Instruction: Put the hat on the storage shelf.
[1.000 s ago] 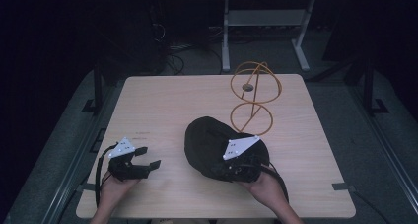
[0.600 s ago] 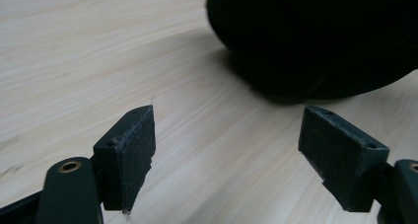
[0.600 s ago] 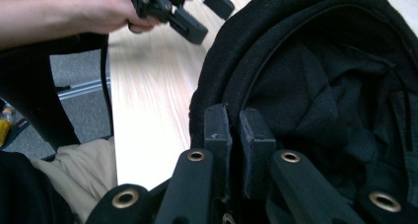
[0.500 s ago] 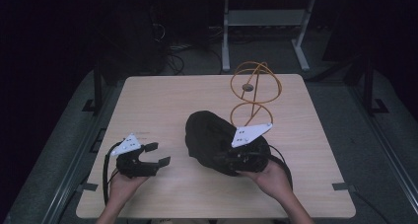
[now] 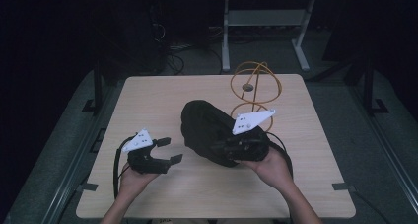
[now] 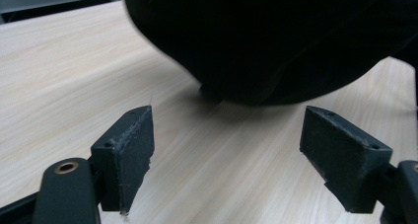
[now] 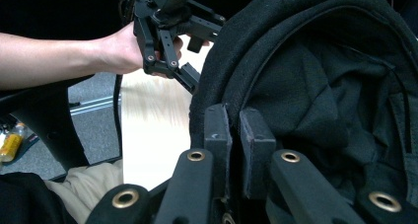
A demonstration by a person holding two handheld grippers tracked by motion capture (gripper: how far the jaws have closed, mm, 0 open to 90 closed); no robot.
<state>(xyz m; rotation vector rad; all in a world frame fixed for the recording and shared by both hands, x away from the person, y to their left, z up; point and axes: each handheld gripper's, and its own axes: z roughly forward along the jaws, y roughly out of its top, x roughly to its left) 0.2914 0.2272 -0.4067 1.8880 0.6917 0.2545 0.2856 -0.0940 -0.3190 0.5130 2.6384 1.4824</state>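
While the right gripper (image 7: 235,135) clamps its jaws on the rim of the black hat (image 5: 209,128), which it holds tilted just above the middle of the wooden table (image 5: 148,95), the left gripper (image 5: 170,150) hovers beside it with jaws wide and empty. No label or writing is readable on the hat.

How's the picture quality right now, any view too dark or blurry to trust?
High view: table lit, surroundings dark, black hat shows little detail. Left gripper view: hat near-black and soft. Right gripper view: hat's folds sharp, wood behind blurred and bright.
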